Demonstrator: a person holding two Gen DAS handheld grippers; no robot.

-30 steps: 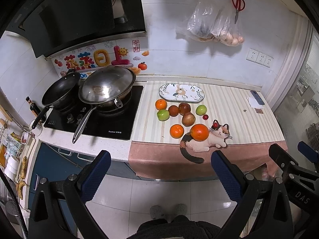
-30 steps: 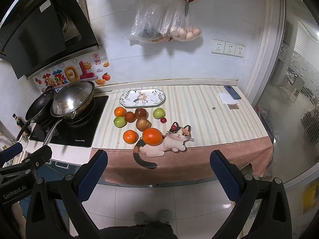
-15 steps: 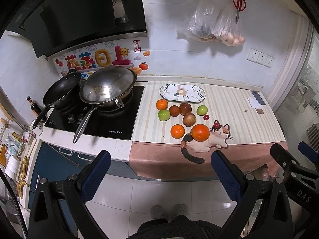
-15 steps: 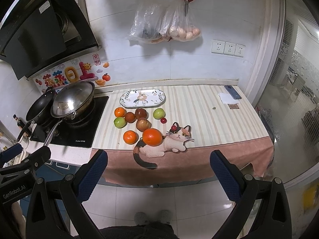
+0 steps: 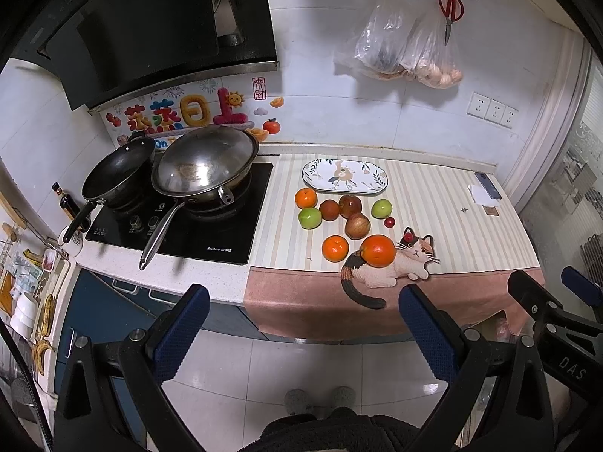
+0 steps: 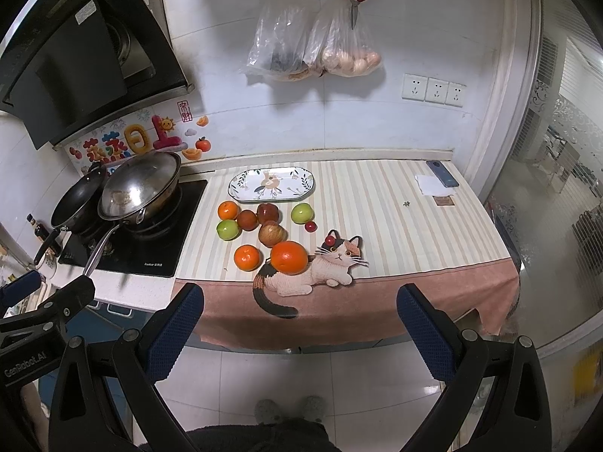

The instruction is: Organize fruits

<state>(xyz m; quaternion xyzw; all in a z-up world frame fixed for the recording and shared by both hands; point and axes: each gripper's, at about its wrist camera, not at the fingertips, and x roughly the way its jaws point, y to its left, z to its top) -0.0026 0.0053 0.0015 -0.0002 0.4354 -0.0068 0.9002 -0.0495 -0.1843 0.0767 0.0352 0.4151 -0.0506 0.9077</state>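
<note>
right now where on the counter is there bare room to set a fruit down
The plate is bare. The striped cloth is open between the right green apple and the phone. It is crowded from the plate forward to the big orange, and the pans fill the stove.

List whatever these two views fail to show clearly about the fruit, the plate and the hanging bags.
- Large orange: its far side and underside are hidden in both views by its own bulk.
- Small red fruit: too small in either view to identify.
- Dark bag on the wall: contents blurred behind crinkled plastic.
- Patterned plate: the painted motif is too small to make out.
- Left gripper and right gripper: bodies cut off by the bottom edge.
</note>
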